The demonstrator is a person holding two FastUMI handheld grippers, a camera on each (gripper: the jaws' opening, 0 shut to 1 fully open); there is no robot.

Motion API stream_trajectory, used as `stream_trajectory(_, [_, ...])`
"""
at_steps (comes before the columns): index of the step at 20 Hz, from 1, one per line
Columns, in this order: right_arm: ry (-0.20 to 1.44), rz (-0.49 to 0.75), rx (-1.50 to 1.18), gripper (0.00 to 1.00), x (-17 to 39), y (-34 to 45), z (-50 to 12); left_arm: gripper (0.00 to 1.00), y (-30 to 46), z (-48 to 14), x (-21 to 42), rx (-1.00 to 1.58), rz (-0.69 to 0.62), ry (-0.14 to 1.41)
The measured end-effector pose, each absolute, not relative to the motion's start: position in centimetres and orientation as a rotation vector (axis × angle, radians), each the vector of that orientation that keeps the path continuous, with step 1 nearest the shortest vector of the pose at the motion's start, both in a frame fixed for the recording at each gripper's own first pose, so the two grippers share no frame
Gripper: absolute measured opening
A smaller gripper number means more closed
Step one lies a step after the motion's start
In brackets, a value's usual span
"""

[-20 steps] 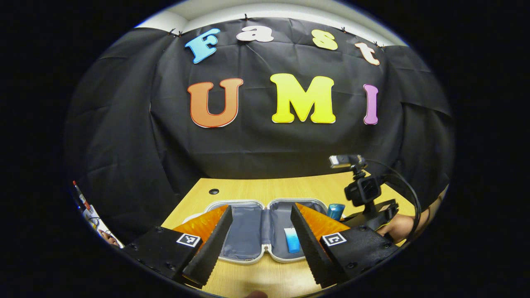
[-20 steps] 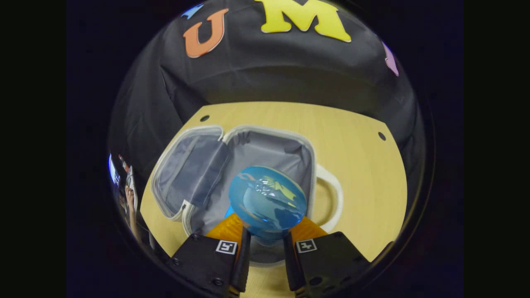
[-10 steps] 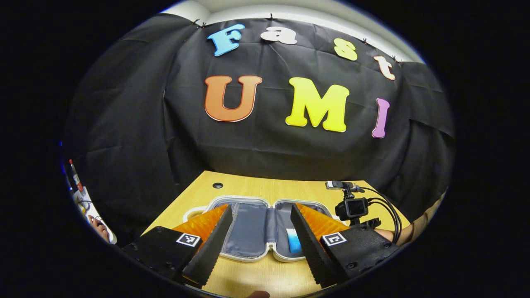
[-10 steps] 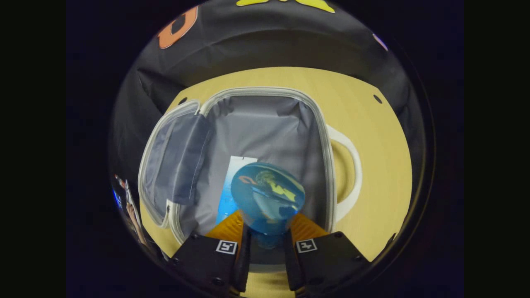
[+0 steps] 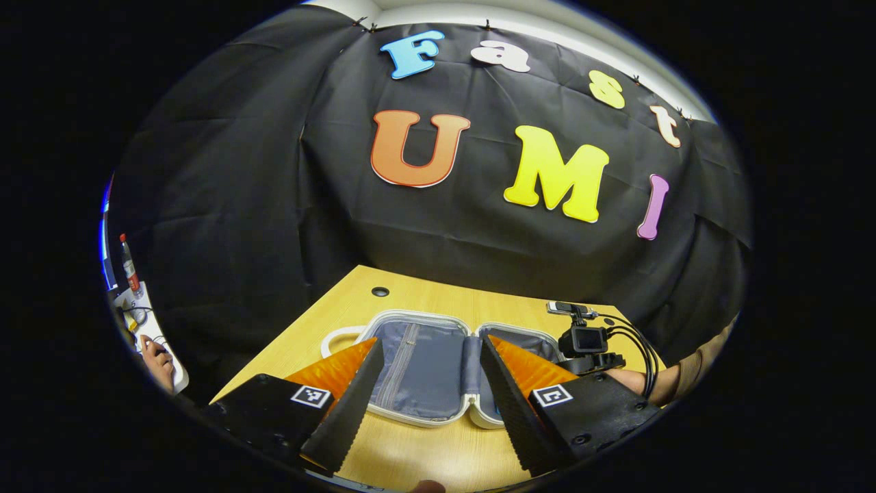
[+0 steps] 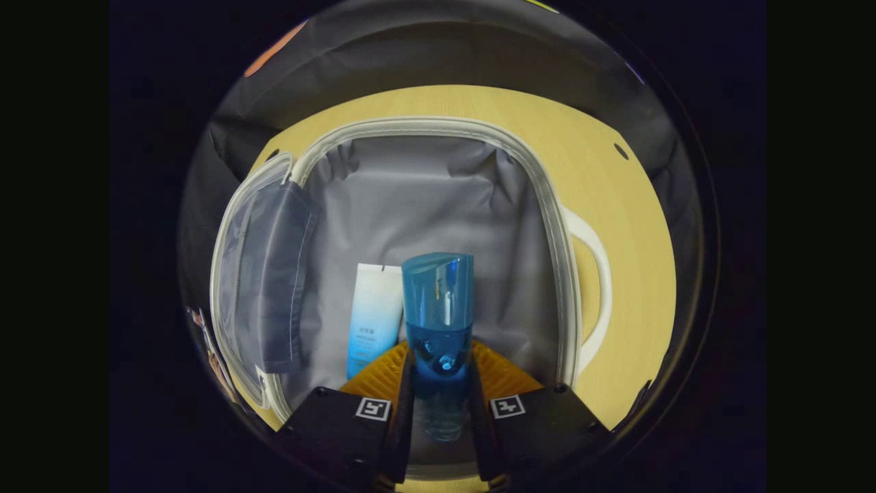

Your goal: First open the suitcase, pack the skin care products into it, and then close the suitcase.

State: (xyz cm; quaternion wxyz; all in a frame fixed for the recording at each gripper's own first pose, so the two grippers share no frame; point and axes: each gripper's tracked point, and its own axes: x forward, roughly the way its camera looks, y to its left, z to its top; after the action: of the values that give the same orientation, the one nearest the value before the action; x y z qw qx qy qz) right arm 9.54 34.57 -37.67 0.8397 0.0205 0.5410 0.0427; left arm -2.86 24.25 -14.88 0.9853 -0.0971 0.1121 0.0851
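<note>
While the right tongs [image 6: 439, 383] are clamping the blue bottle [image 6: 438, 308] by its lower body, it's lying straight out along the fingers, cap end pointing away toward the far rim of the open suitcase [image 6: 534, 198]. It's hovering over the grey lining, just beside the white tube [image 6: 373, 318] (parallel to it). The left tongs [image 5: 428, 404] are hanging released and empty over the surface [image 5: 438, 452], in front of the case.

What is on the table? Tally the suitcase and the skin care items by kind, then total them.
Suitcase: 1, open
Blue bottle: 1, held by the right gripper over the lining
White-and-blue tube: 1, lying inside
Total: 3
</note>
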Motion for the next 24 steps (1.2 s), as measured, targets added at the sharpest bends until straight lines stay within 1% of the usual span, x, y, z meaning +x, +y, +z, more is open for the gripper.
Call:
stream_trajectory(3, [1.168, 0.077, 0.070, 0.38, 9.6, 34.6, -37.5, 0.92, 25.5, -15.5, -3.3, -0.210, 0.193, 0.244])
stream_trajectory(4, [1.174, 0.081, 0.070, 0.42, 9.7, 34.7, -37.7, 0.92, 26.0, -15.4, -3.4, -0.206, 0.204, 0.242])
stream_trajectory(7, [1.173, 0.090, 0.080, 0.45, 9.2, 34.5, -37.3, 0.92, 28.1, -15.7, -3.3, -0.186, 0.239, 0.246])
stream_trajectory(10, [1.125, 0.156, 0.080, 0.76, 8.2, 34.6, -34.9, 0.92, 30.5, -16.6, -2.7, -0.209, 0.252, 0.253])
stream_trajectory(12, [1.027, 0.194, 0.012, 0.78, 8.0, 33.4, -32.0, 0.92, 32.0, -17.3, -1.9, -0.235, 0.257, 0.266])
stream_trajectory(14, [0.902, 0.255, -0.030, 0.78, 7.9, 32.8, -27.7, 0.92, 34.3, -18.1, -0.8, -0.267, 0.268, 0.272])
stream_trajectory(17, [0.690, 0.321, -0.043, 0.79, 7.2, 31.0, -20.3, 0.94, 37.1, -20.6, 1.2, -0.425, 0.230, 0.323])
stream_trajectory(18, [0.618, 0.315, -0.047, 0.79, 6.7, 29.6, -17.7, 0.96, 38.0, -21.8, 1.9, -0.488, 0.224, 0.343])
stream_trajectory(20, [0.493, 0.283, -0.051, 0.80, 5.7, 26.5, -13.2, 0.96, 39.5, -23.8, 3.5, -0.597, 0.206, 0.357])
stream_trajectory(22, [0.394, 0.259, -0.034, 0.80, 4.4, 23.8, -9.3, 0.96, 40.5, -26.1, 4.9, -0.723, 0.186, 0.384])
stream_trajectory(23, [0.357, 0.248, -0.032, 0.78, 3.7, 22.6, -7.9, 0.96, 40.8, -27.3, 5.4, -0.774, 0.177, 0.395])
stream_trajectory(24, [0.311, 0.229, -0.036, 0.80, 2.9, 21.1, -6.2, 0.96, 41.0, -28.7, 5.9, -0.824, 0.167, 0.420])
